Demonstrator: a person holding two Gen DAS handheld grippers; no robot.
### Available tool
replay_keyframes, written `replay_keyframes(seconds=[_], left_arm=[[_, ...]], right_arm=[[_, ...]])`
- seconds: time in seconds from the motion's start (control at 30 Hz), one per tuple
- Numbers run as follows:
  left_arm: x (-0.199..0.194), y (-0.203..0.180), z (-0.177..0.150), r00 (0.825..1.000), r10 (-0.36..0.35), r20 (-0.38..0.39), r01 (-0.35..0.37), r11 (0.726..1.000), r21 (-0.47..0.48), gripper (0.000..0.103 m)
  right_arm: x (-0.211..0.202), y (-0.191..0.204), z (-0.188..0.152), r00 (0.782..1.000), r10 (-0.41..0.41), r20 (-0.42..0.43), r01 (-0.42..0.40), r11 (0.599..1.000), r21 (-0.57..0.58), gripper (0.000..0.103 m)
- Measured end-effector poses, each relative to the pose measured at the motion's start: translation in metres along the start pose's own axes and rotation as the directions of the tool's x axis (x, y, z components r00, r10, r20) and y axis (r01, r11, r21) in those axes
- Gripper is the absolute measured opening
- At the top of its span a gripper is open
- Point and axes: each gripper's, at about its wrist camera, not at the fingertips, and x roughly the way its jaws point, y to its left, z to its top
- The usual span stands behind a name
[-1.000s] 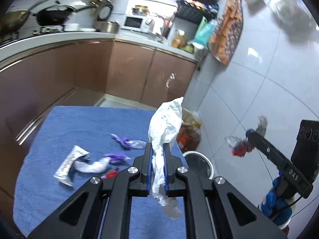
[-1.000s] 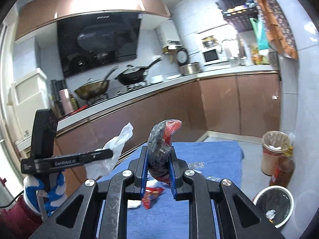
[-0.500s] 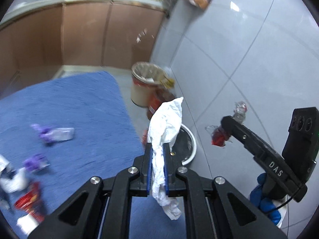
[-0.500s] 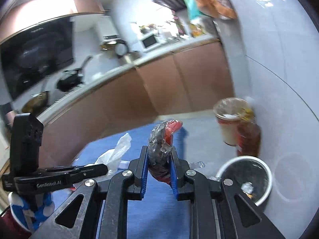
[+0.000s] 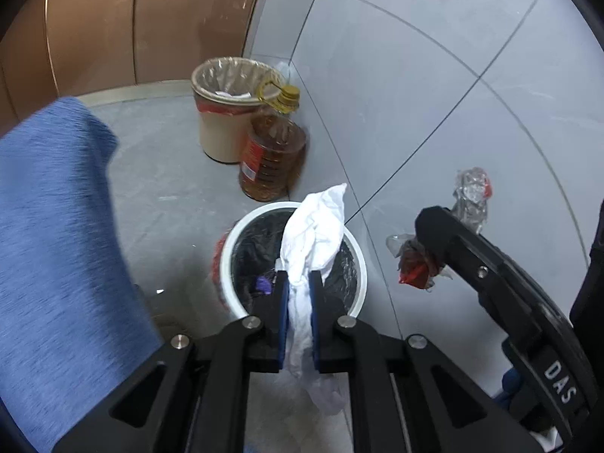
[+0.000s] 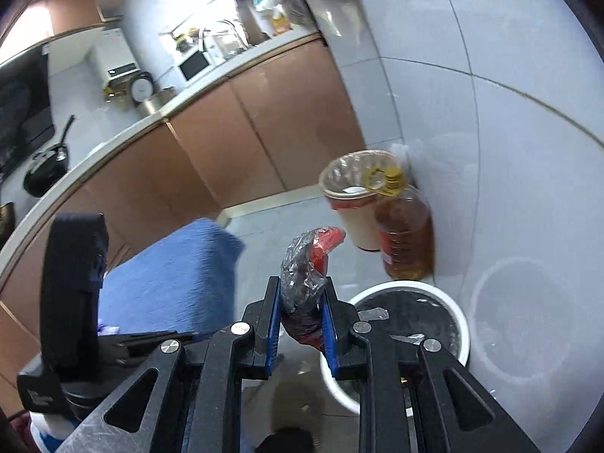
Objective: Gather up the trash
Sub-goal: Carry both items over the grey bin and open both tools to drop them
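- Our left gripper (image 5: 299,287) is closed tight on a crumpled white tissue (image 5: 315,238), and our right gripper (image 6: 302,302) is closed tight on a red and clear wrapper (image 6: 307,260); each piece sticks out above the blue pads.
- One second ago both grippers were looking over the blue cloth (image 5: 56,226), where other pieces of trash lay, with the kitchen counter behind. Now the two views have turned down and to the side, toward the floor beside the tiled wall (image 5: 434,75).
- The white bin (image 5: 362,260) with the black liner was small at the edge before; now it is right under the left gripper, and the tissue stands over its opening. In the right view this bin (image 6: 462,326) is just to the right of the wrapper, not yet under it.
- A second, beige bin (image 5: 219,132) and an oil bottle (image 5: 271,158) stand further back, touching each other.
- The grips did not change during the carry; nothing fell.
- We judge that the carrying step is almost finished: the left hand can let go first, the right one needs to come a little more over the rim.
- The trash that we saw on the cloth is not in view now, so more trips are probably needed.
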Motion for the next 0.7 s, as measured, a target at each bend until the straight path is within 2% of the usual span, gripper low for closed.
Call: replay_keyframes(seconds=[0.07,0.2,0.23,0.27,0.33,0.4,0.6,0.7], left_arm=[[0.016,-0.001,0.005,1.0,-0.019,-0.021,0.018,1.0,-0.011,0.011],[0.036,0.001,0.01,0.999,-0.03,-0.044,0.029,0.999,-0.034,0.02],[0.038,0.003,0.011,0.998,-0.036,-0.046,0.034,0.999,-0.043,0.023],[0.039,0.004,0.011,0.998,-0.041,-0.044,0.039,0.998,-0.049,0.025],[0.036,0.006,0.011,0.998,-0.049,-0.034,0.047,0.997,-0.057,0.036],[0.034,0.007,0.011,0.998,-0.053,-0.025,0.051,0.997,-0.064,0.041],[0.009,0.007,0.007,0.997,-0.075,0.015,0.076,0.996,-0.056,0.041],[-0.018,0.008,0.001,0.996,-0.072,0.054,0.074,0.996,-0.047,0.041]], right_arm=[[0.006,-0.007,0.001,1.0,-0.027,-0.002,0.027,1.0,0.01,0.021],[0.013,-0.021,0.002,0.996,-0.086,0.005,0.086,0.996,0.03,0.044],[0.013,-0.023,0.001,0.995,-0.097,0.008,0.097,0.995,0.032,0.046],[0.013,-0.025,0.001,0.994,-0.112,0.011,0.111,0.993,0.033,0.046],[0.01,-0.025,0.001,0.992,-0.125,0.022,0.124,0.992,0.034,0.047],[0.007,-0.022,0.002,0.992,-0.123,0.038,0.122,0.992,0.035,0.047],[-0.016,0.003,0.005,0.988,-0.122,0.091,0.122,0.992,0.007,0.05],[-0.029,0.016,0.01,0.986,-0.114,0.121,0.116,0.993,-0.009,0.051]])
